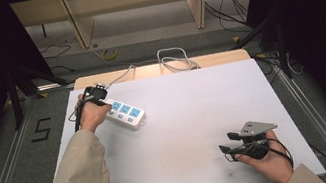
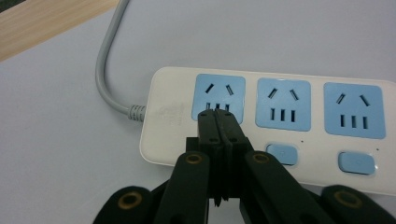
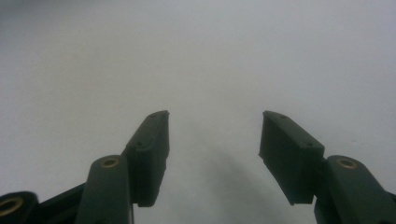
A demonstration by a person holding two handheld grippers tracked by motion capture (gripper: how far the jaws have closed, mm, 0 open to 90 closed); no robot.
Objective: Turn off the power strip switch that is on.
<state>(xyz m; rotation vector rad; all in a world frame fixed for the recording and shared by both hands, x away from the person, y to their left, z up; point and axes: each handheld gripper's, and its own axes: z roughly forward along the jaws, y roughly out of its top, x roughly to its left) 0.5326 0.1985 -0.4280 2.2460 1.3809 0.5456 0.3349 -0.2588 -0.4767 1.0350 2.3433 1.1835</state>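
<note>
Near the bench's far left corner, the closed left gripper should be pressed squarely onto the white plastic power strip's blue switch; the right gripper is held open.

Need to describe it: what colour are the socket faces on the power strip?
Light blue, on a white power strip; clearest in the left gripper view.

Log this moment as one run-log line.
left gripper: shut, tips over power strip first socket | right gripper: open, empty, above table
</note>
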